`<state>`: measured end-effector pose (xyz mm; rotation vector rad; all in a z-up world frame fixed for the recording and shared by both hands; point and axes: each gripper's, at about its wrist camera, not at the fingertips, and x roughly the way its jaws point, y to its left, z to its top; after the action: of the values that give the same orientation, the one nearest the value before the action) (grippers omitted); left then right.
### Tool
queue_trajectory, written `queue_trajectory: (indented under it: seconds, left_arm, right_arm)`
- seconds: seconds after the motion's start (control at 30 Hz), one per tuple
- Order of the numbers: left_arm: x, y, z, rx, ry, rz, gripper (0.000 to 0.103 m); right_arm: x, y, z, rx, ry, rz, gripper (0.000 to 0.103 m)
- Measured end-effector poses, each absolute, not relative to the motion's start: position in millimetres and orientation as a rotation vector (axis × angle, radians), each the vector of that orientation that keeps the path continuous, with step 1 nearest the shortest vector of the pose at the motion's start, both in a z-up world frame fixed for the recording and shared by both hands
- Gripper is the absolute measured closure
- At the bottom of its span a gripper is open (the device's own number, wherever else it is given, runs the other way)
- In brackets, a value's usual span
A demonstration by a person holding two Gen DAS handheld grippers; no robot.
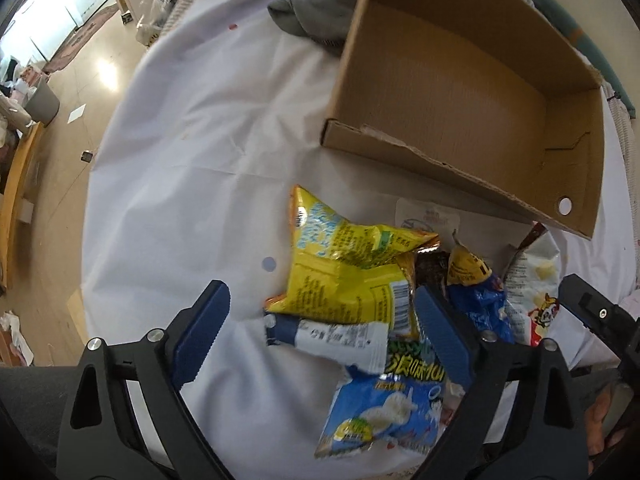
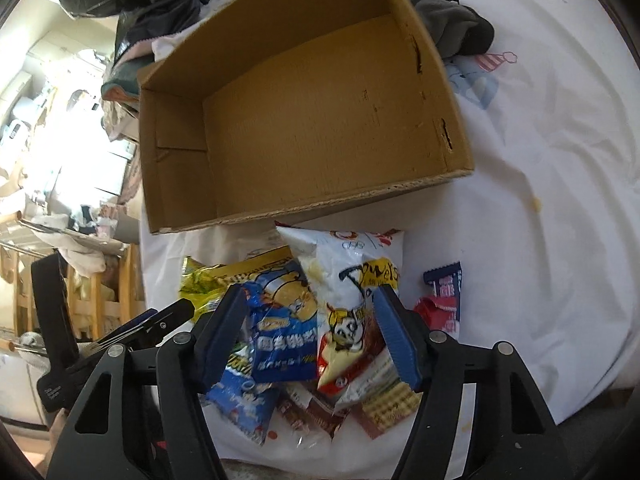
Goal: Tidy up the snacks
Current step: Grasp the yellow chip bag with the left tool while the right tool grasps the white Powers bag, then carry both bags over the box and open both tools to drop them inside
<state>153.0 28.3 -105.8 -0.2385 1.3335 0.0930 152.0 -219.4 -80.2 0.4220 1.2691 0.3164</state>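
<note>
A pile of snack packets lies on a white sheet in front of an empty cardboard box (image 1: 460, 80), which also shows in the right wrist view (image 2: 312, 120). My left gripper (image 1: 324, 304) is open above the pile, its fingers either side of a yellow packet (image 1: 340, 264) and a white-blue packet (image 1: 332, 336). A light blue packet (image 1: 384, 412) lies nearer. My right gripper (image 2: 312, 300) is open over a blue packet (image 2: 280, 336) and a white-red packet (image 2: 352, 300). Small red and blue packets (image 2: 440, 300) lie to the right.
Grey clothing (image 1: 316, 8) lies behind the box; it also shows in the right wrist view (image 2: 448, 16). The sheet's edge drops to the floor on the left (image 1: 92, 200). Dark clothes (image 2: 152, 8) and furniture stand beyond the box.
</note>
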Motion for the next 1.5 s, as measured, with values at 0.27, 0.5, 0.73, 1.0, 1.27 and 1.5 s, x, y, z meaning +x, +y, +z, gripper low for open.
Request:
queue_trajectory:
  seconds: [0.27, 0.5, 0.73, 1.0, 1.27, 1.5]
  left_arm:
    - [172, 12, -131, -0.183, 1.367, 0.067, 0.011]
    - [177, 16, -155, -0.219, 1.421, 0.105, 0.011]
    - [177, 20, -146, -0.18, 1.375, 0.107, 0.033]
    - [153, 35, -119, -0.203, 1.292, 0.146, 0.033]
    - [125, 41, -53, -0.206, 1.139, 0.162, 0.033]
    - [134, 27, 2, -0.161, 1.059, 0.103, 0.033]
  right_arm:
    - [161, -221, -108, 0.391, 1.329, 0.236, 0.033]
    - [166, -217, -124, 0.354, 1.388, 0.24, 0.033]
    - [163, -210, -118, 0.259, 1.342, 0.254, 0.055]
    - [137, -230, -90, 0.299, 1.24, 0.309, 0.063]
    - [110, -253, -19, 0.311, 1.026, 0.395, 0.063]
    - [130, -229, 22, 0.289, 0.928, 0.427, 0.063]
